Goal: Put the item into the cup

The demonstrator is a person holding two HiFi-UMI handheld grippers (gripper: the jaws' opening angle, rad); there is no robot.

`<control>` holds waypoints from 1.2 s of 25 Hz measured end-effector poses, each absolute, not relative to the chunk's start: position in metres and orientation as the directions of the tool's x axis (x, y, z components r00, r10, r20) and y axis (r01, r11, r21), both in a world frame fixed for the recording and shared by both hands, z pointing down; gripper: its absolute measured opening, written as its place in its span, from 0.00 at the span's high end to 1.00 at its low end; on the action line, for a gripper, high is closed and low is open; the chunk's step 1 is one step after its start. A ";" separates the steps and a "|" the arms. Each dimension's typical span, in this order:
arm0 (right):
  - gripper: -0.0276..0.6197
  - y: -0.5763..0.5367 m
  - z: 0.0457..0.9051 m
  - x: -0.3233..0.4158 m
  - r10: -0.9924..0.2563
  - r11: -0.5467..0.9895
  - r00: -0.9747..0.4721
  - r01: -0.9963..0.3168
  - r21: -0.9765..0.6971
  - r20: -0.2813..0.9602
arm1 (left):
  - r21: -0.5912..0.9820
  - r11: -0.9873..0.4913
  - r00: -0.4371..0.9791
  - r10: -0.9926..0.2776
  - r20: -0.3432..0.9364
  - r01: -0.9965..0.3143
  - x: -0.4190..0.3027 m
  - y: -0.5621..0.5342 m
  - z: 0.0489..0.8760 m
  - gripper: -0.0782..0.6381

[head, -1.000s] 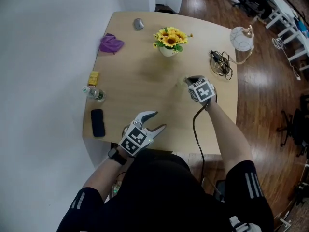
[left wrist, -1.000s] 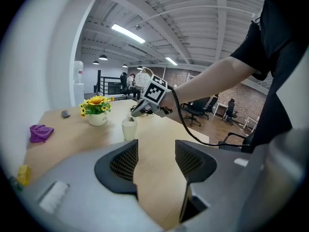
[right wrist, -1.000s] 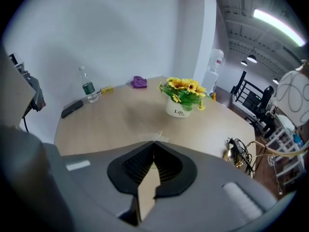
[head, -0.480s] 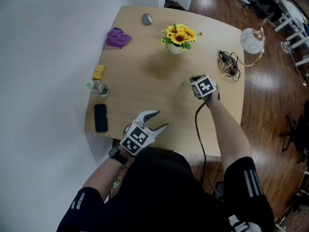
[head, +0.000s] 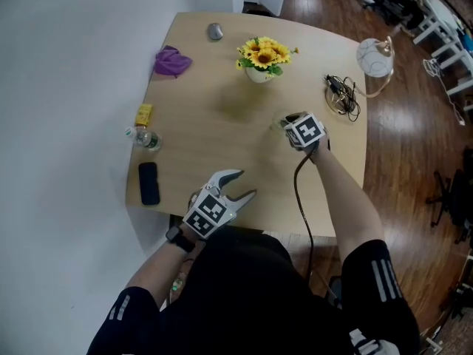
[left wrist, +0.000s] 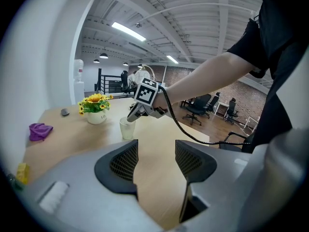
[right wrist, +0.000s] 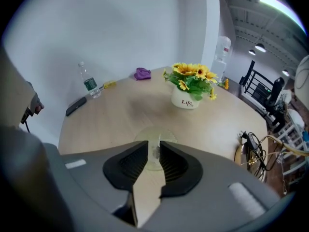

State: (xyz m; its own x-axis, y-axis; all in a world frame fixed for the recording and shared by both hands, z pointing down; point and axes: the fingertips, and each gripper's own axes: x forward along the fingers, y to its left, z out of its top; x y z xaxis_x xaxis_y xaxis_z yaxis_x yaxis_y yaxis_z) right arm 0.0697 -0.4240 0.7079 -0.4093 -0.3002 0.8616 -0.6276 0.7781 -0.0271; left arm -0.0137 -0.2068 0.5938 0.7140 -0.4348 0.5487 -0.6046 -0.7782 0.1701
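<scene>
A translucent pale cup stands on the wooden table, right of the middle. In the head view only a sliver of the cup shows beside my right gripper. That gripper hangs just over the rim of the cup, jaws nearly together on a thin pale item that points down into the cup. From the left gripper view, the right gripper tips onto the cup's mouth. My left gripper is open and holds nothing at the table's near edge.
A sunflower pot stands behind the cup. Along the left edge lie a purple cloth, a yellow block, a water bottle and a black phone. A grey mouse is at the back, tangled cables at the right.
The head view has shifted slightly. Both grippers keep their places, the right one still over the cup.
</scene>
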 end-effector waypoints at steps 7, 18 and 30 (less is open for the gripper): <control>0.81 -0.429 0.685 0.072 -0.359 0.765 -0.458 -0.643 -0.025 0.813 | 0.168 -0.772 0.709 -0.442 0.549 -0.612 -0.012 -0.205 0.594 0.56; 0.80 -0.357 0.526 0.039 -0.445 0.838 -0.750 -0.541 -0.067 0.488 | 0.106 -0.758 0.697 -0.524 0.490 -0.644 -0.013 -0.210 0.550 0.56; 0.82 -0.209 0.463 0.056 -0.366 0.888 -0.885 -0.425 -0.177 0.287 | 0.062 -0.748 0.682 -0.563 0.467 -0.660 0.013 -0.153 0.518 0.56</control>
State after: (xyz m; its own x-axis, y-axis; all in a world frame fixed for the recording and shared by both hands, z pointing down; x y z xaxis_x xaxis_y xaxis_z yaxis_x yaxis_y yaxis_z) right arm 0.0555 -0.2088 0.4632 -0.8852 -0.3661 0.2870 -0.4246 0.8878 -0.1773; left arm 0.0131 -0.1529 0.5178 0.6820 -0.5626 0.4673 -0.6603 -0.7484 0.0625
